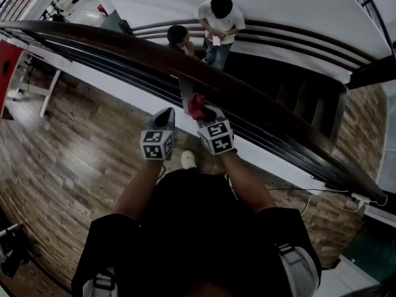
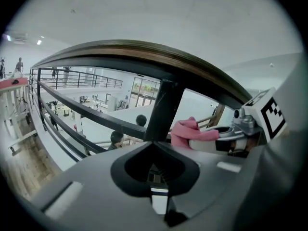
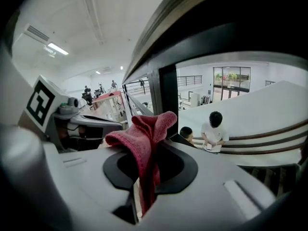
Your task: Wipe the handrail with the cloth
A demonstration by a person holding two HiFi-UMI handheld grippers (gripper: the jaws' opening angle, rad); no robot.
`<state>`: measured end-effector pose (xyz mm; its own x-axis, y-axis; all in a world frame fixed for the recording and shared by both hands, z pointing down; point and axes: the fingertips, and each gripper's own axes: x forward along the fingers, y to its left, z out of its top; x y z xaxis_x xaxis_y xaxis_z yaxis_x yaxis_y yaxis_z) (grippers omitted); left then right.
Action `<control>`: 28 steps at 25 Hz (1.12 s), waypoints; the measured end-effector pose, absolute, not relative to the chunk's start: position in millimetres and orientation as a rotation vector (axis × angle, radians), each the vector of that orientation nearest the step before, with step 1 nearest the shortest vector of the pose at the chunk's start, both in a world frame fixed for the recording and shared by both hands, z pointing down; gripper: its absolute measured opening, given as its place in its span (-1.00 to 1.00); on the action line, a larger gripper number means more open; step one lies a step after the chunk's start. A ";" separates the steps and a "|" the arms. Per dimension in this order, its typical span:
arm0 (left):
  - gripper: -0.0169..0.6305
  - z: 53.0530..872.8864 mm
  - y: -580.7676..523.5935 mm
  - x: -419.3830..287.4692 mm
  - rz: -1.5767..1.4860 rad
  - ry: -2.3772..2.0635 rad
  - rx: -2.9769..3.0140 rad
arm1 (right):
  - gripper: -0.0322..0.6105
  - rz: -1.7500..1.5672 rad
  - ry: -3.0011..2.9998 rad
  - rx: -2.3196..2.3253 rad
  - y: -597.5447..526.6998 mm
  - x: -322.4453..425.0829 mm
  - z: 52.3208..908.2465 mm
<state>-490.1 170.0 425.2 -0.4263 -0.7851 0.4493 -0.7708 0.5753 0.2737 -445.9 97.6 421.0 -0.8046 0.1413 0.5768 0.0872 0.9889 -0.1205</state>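
The right gripper (image 3: pixel 161 139) has its jaws closed on a red cloth (image 3: pixel 142 141), which bunches up above the tips and hangs down through the gap between them. Just past the tips stands a dark baluster (image 3: pixel 168 88), and the handrail (image 3: pixel 207 23) arcs overhead. To the gripper's left is the left gripper (image 3: pixel 82 121) with its marker cube (image 3: pixel 41 102). Ahead to the right and far below, two people (image 3: pixel 214 131) stand on a staircase (image 3: pixel 260 138).

Your head view is dim and gray. Your two gripper views are brighter, lit by ceiling lights (image 3: pixel 57 48). All pictures bend round; the gripper views have black edges.
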 end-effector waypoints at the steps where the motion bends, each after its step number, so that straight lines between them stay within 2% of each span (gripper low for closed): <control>1: -0.95 422.0 170.8 -487.9 -0.045 -2.280 1.243 | -0.76 0.121 -2.524 -0.183 101.4 -440.4 416.2; 11: -0.95 397.6 124.7 -417.1 -0.010 -2.233 1.499 | -0.76 0.114 -2.697 -0.216 85.9 -349.4 372.4; 19: -0.95 371.7 30.5 -310.1 -0.001 -2.063 1.803 | -0.76 0.178 -2.760 0.064 20.4 -229.2 345.3; 28: -0.95 349.3 -76.3 -158.2 0.010 -1.765 2.142 | -0.76 0.201 -2.749 0.469 -59.0 -88.6 322.2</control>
<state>-158.2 -76.3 349.3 0.2179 -0.9478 0.2328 -0.9504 -0.1518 0.2715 -88.6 -59.0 322.2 -0.8861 -0.2958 0.3569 -0.3445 0.9354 -0.0800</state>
